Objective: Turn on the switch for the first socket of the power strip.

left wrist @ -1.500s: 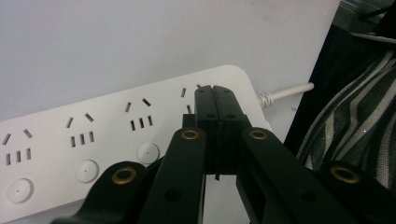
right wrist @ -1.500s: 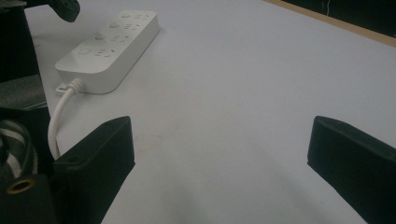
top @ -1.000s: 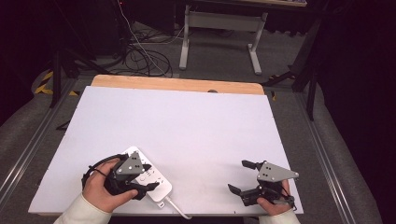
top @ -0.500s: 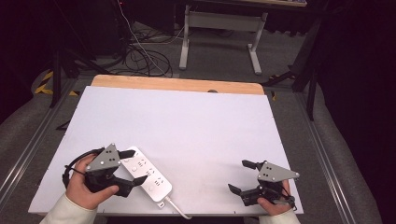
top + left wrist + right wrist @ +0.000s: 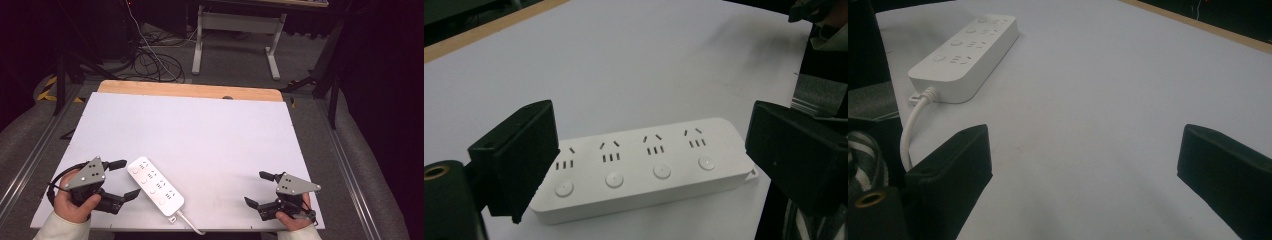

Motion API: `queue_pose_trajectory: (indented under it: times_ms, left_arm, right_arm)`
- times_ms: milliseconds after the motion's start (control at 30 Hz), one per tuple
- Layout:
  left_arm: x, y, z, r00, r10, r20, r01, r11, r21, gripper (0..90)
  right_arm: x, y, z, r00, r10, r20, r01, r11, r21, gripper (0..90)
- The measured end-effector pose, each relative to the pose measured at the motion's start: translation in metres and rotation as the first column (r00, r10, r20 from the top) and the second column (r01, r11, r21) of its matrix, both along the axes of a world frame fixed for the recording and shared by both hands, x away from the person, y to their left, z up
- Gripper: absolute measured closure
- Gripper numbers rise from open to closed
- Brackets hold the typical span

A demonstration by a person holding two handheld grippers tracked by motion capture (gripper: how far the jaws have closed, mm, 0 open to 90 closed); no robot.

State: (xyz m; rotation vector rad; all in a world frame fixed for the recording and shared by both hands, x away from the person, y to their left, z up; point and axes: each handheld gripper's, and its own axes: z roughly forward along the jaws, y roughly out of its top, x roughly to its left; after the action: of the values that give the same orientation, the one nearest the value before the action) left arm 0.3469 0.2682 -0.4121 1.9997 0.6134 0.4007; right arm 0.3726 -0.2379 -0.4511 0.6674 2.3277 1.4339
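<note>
A white power strip (image 5: 155,186) with several sockets and buttons lies slantwise near the front left of the white tabletop (image 5: 200,130). Its cable (image 5: 189,223) runs off the front edge. My left gripper (image 5: 128,179) sits just left of the strip, open. Its jaws have just been opening, and nothing is between them. In the left gripper view the strip (image 5: 639,170) lies just beyond the wide-apart jaws of the left gripper (image 5: 656,132). My right gripper (image 5: 255,188) rests open and empty at the front right. In the right gripper view the right gripper (image 5: 1088,160) faces the strip (image 5: 965,47) and its cable (image 5: 910,125).
A wooden strip (image 5: 190,90) borders the table's far edge. Beyond it, dark cables (image 5: 150,60) lie on the floor beside a grey metal stand (image 5: 235,30). Metal rails (image 5: 30,160) run along both sides of the table.
My left gripper has drawn back to the left off the power strip, with its jaws spread wider. The strip stays where it lay. The right gripper has not moved.
</note>
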Motion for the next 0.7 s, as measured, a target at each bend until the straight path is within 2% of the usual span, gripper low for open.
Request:
queue_pose_trajectory:
  times_ms: [100,267,367,600,633,700]
  left_arm:
    - [-0.001,0.006,-0.003,0.9999,0.006,0.008,-0.006,0.9999,-0.016,6.1]
    - [0.000,0.020,-0.015,0.9992,0.033,-0.023,-0.034,0.9968,-0.073,6.1]
    - [-0.001,0.023,-0.018,0.9989,0.035,-0.030,-0.038,0.9959,-0.082,6.1]
    - [-0.002,0.032,-0.027,0.9989,0.047,-0.004,-0.048,0.9981,-0.040,6.3]
    - [-0.004,0.035,-0.030,0.9986,0.052,0.000,-0.052,0.9984,-0.022,6.5]
    - [-0.005,0.035,-0.031,0.9986,0.053,-0.005,-0.053,0.9983,-0.023,6.6]
  right_arm:
    - [0.000,0.000,0.000,1.0000,0.001,0.000,-0.001,1.000,0.001,7.8]
    - [0.000,0.000,0.000,1.0000,0.002,0.000,-0.002,1.000,0.000,7.8]
    - [0.000,0.000,0.000,1.0000,0.001,0.001,-0.001,1.000,0.001,7.7]
    - [0.001,0.000,-0.001,1.0000,0.001,-0.001,-0.001,1.000,0.004,7.8]
    - [0.001,0.000,-0.001,1.0000,0.003,0.000,-0.003,1.000,0.002,7.8]
    - [0.001,0.000,-0.001,1.0000,0.001,0.000,-0.001,1.000,0.002,7.8]
